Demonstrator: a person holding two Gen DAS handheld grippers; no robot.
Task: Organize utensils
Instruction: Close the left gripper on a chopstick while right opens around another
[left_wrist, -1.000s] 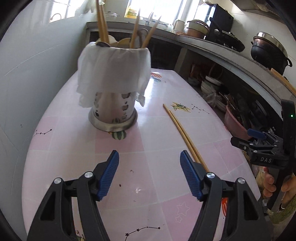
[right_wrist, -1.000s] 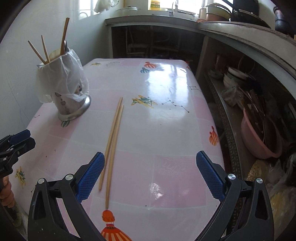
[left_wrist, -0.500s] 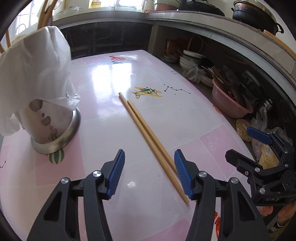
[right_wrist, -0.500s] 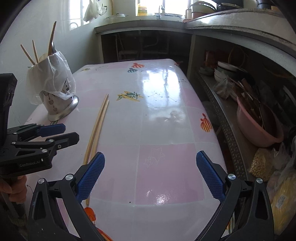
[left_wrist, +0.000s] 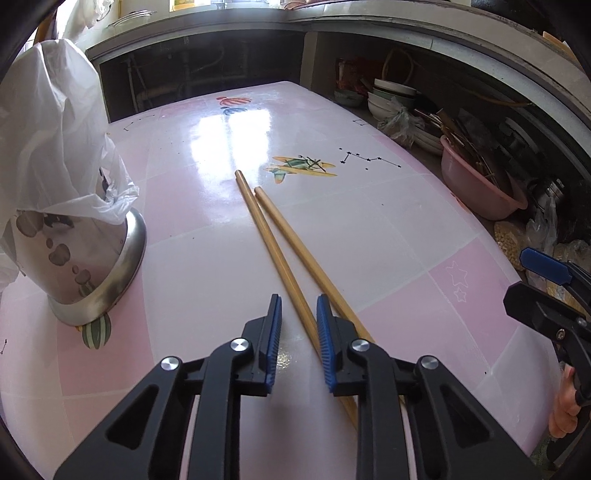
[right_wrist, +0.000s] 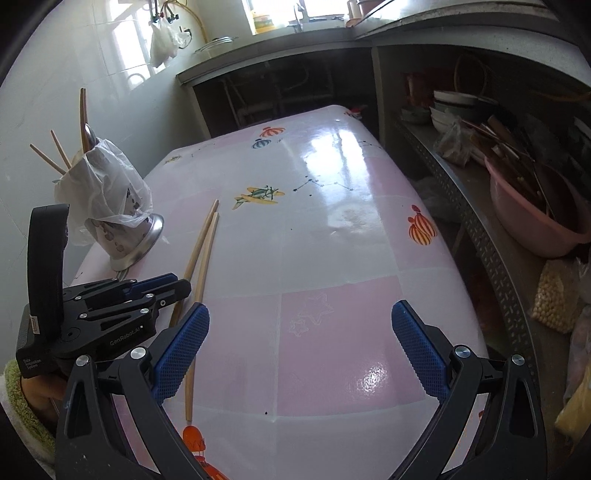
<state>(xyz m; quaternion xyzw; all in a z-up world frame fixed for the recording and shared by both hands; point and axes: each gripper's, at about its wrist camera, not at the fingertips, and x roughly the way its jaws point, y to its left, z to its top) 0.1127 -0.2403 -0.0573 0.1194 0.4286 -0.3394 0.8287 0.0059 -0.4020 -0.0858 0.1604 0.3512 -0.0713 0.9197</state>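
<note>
Two wooden chopsticks (left_wrist: 280, 236) lie side by side on the pink table (left_wrist: 207, 266); they also show in the right wrist view (right_wrist: 205, 243). My left gripper (left_wrist: 298, 306) is low over them, jaws narrowed but still apart, straddling the left chopstick without gripping it. It also shows in the right wrist view (right_wrist: 173, 286). A steel utensil holder (left_wrist: 81, 258) draped in white plastic stands at the left; in the right wrist view (right_wrist: 122, 229) it holds several chopsticks. My right gripper (right_wrist: 299, 339) is wide open and empty above the table's near end.
A grey counter runs along the back and right, with shelves below holding bowls (right_wrist: 450, 107) and a pink basin (right_wrist: 535, 218). A tiled wall stands left of the holder. A bag of beans (right_wrist: 557, 299) lies beside the table's right edge.
My left gripper has swung right from the holder, come down over the chopsticks and narrowed its jaws. My right gripper has lifted and stayed wide open.
</note>
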